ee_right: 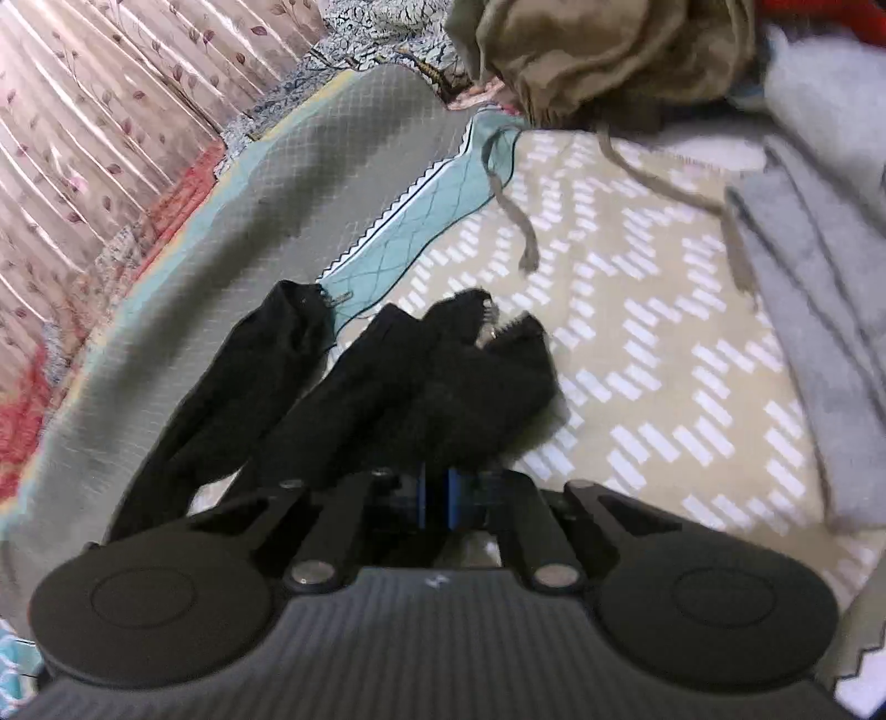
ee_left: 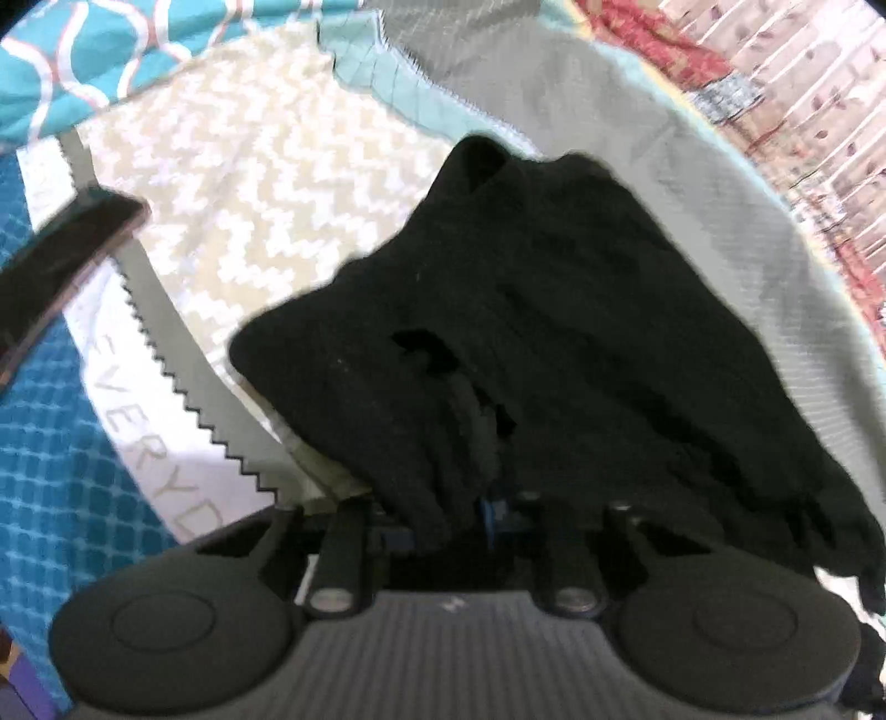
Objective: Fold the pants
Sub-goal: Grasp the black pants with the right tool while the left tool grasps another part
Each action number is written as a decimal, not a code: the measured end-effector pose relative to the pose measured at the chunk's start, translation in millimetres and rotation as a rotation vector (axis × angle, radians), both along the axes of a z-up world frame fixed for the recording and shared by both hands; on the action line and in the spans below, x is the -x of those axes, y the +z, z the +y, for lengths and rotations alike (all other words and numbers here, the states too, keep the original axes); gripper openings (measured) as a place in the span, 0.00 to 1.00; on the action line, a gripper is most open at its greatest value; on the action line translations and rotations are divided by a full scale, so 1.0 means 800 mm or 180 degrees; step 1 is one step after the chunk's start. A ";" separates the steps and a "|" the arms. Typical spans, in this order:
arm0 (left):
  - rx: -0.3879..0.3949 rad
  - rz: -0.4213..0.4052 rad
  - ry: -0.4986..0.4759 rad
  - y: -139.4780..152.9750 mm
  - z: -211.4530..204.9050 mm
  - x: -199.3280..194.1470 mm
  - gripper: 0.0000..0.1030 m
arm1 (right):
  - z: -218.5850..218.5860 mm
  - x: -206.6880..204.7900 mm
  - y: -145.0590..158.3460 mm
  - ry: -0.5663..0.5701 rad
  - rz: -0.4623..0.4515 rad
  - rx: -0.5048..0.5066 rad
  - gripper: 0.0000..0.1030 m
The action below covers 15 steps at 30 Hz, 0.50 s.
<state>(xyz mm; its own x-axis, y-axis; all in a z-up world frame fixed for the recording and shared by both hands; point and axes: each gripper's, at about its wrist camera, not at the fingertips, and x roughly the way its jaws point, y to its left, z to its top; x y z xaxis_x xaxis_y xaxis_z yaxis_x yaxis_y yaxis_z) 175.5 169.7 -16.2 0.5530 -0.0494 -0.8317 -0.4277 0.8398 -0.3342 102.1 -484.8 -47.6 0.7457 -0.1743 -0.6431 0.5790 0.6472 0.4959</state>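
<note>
Beneath me spreads the patchwork quilted bed cover [ee_right: 637,310], grey at the left, beige zigzag at the right. Over it hang the black knit pants [ee_left: 554,332], bunched and lifted, probably to shake them flat for folding. My left gripper [ee_left: 482,509] and right gripper [ee_right: 437,487] each have narrow jaws pinching that cloth.

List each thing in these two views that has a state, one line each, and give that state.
Black pants: bunched, gripped at both ends.
Left hand-held gripper: shut on pants.
Right hand-held gripper: shut on pants.
Zipper: open.
Tan garment: crumpled, drawstrings trailing.
Grey garment: lying flat, unfolded.
</note>
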 end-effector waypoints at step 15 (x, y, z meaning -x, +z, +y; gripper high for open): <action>0.0230 0.0261 -0.0365 0.018 0.023 0.129 0.22 | 0.009 0.217 0.050 -0.0289 0.0097 0.0375 0.10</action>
<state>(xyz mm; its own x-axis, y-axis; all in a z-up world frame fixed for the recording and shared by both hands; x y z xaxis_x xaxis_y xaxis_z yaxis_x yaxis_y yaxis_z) 72.0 188.4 -1.9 0.4705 -0.1697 -0.8659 -0.3588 0.8597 -0.3635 -71.2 -477.2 -7.3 0.7039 -0.3156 -0.6364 0.6514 0.6441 0.4010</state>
